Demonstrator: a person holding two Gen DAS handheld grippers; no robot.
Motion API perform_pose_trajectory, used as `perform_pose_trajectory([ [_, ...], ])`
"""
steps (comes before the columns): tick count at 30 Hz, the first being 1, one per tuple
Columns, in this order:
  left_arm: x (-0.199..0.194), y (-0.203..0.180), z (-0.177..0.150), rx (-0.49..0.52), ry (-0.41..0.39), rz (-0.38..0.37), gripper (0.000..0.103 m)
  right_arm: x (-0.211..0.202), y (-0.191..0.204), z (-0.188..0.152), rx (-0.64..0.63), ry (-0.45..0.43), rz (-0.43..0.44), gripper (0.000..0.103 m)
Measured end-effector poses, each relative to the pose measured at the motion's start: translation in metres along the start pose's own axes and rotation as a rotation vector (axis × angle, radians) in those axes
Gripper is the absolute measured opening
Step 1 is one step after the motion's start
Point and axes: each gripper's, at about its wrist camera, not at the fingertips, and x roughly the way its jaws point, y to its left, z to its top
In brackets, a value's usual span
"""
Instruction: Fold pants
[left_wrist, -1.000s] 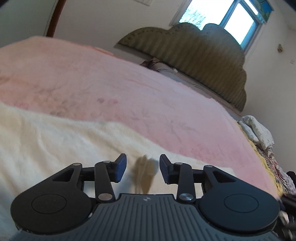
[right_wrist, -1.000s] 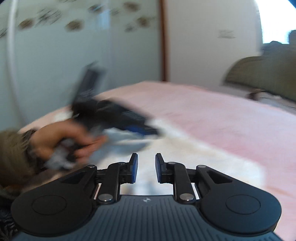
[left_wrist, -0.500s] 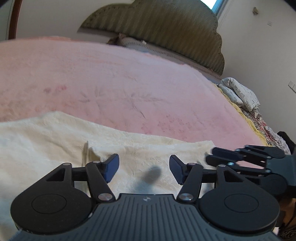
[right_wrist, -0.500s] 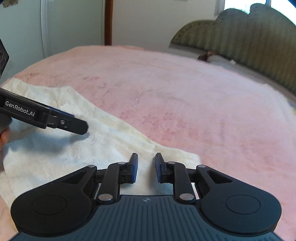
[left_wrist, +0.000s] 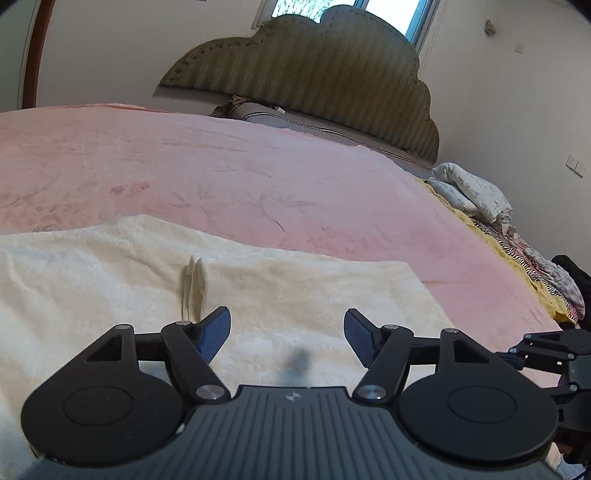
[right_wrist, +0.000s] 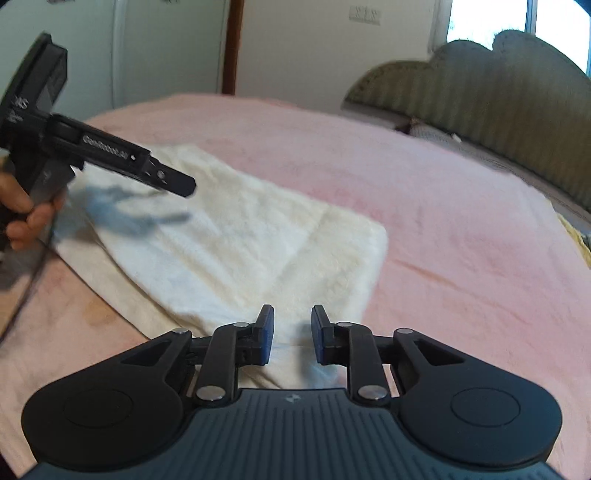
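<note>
Two grippers: both are hovering over the cream pants (right_wrist: 236, 236), neither one holding cloth.
Right gripper (right_wrist: 292, 334): its jaws are standing only narrowly apart, with nothing between them, just above the near corner of the pants.
Left gripper (left_wrist: 287, 334): its jaws have just been opening and are now gaping wide, empty, pointing down at the pants just beside the raised fold ridge (left_wrist: 194, 286).
Pants, place: lying flat on the pink bedspread (right_wrist: 443, 206), partly folded into a thick slab, squared end toward the headboard (right_wrist: 480, 81).
Pants, long axis: running from the right gripper's corner away leftward past the left gripper.
Nearer hand: the right one is sitting closer to the free corner; the left is reaching over the middle of the pants.
Judged next move: each gripper probably needing an edge of the pants before the next fold.
</note>
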Motion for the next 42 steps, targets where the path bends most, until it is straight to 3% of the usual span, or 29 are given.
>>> perform_pose_trajectory([
  [4, 0.010, -0.005, -0.017, 0.078, 0.062, 0.058, 0.071, 0.014, 0.008, -0.009, -0.034, 0.070, 0.046, 0.021],
  [11, 0.005, -0.006, 0.016, 0.034, -0.022, -0.014, 0.076, 0.009, 0.009, 0.013, 0.042, -0.032, 0.034, 0.022],
  [16, 0.030, -0.004, 0.023, 0.058, 0.016, 0.146, 0.077, 0.026, 0.021, 0.024, 0.084, -0.069, 0.076, 0.022],
  [21, 0.043, 0.003, 0.010, 0.052, 0.066, 0.194, 0.079, 0.051, 0.036, 0.012, 0.086, -0.025, 0.059, 0.024],
  [25, 0.043, 0.000, 0.007, 0.083, 0.059, 0.204, 0.085, 0.050, 0.033, 0.009, 0.117, -0.042, 0.069, 0.025],
  [42, 0.041, -0.005, 0.000, 0.102, 0.050, 0.218, 0.091, 0.049, 0.038, 0.008, 0.104, -0.049, 0.043, 0.026],
])
